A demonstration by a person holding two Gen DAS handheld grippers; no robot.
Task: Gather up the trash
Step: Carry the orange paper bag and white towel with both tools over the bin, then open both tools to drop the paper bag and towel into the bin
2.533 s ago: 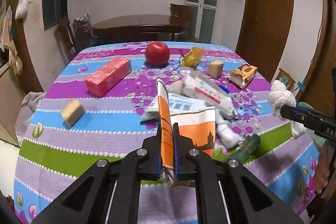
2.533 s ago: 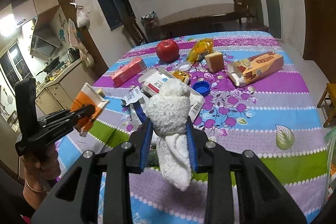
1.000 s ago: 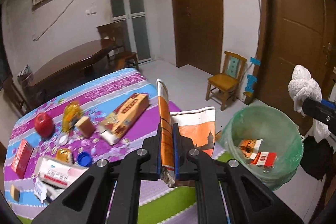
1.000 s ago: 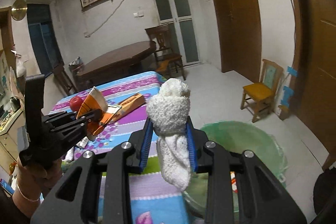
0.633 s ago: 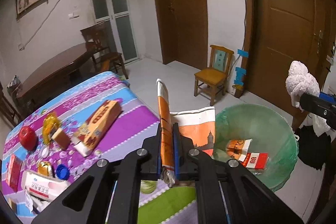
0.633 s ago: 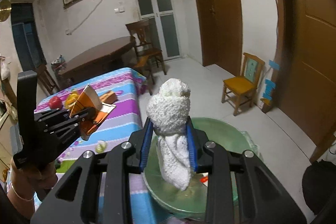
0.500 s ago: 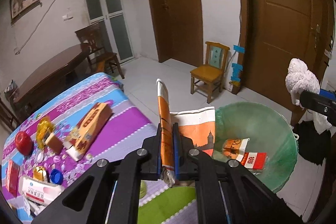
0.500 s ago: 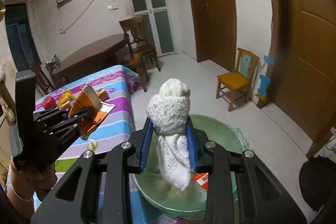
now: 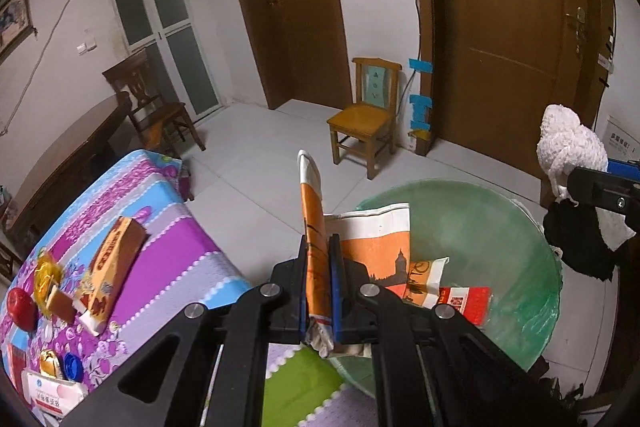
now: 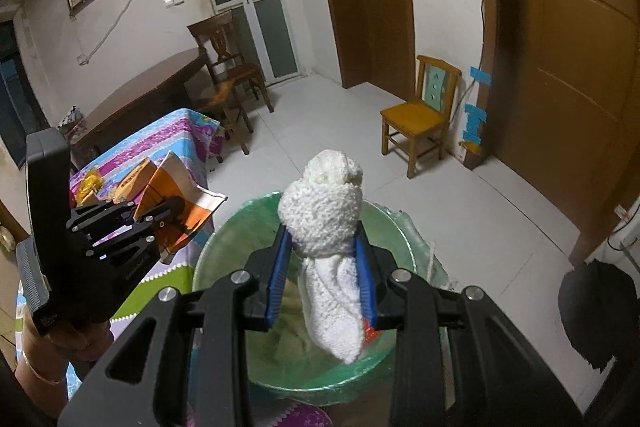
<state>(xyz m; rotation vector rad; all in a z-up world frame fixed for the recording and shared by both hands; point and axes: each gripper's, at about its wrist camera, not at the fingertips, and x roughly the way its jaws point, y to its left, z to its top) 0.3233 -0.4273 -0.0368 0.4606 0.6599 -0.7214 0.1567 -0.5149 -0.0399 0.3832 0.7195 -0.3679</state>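
While both grippers hung over the green-lined trash bin (image 10: 224, 247), the left gripper (image 9: 320, 259) was clamped tight on a flattened orange-and-white carton (image 9: 372, 251) above the bin's near rim. Over the bin's middle, the right gripper (image 10: 322, 267) was pinched around a crumpled white tissue wad (image 10: 324, 219). Red-and-white wrappers (image 9: 466, 305) lay inside the bin.

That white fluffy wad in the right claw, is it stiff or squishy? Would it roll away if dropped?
The white wad looks soft: the right claw pinches its middle narrow while both ends bulge. Its lower end droops, so probably floppy and light. It would likely flop, not roll, into the green bin.
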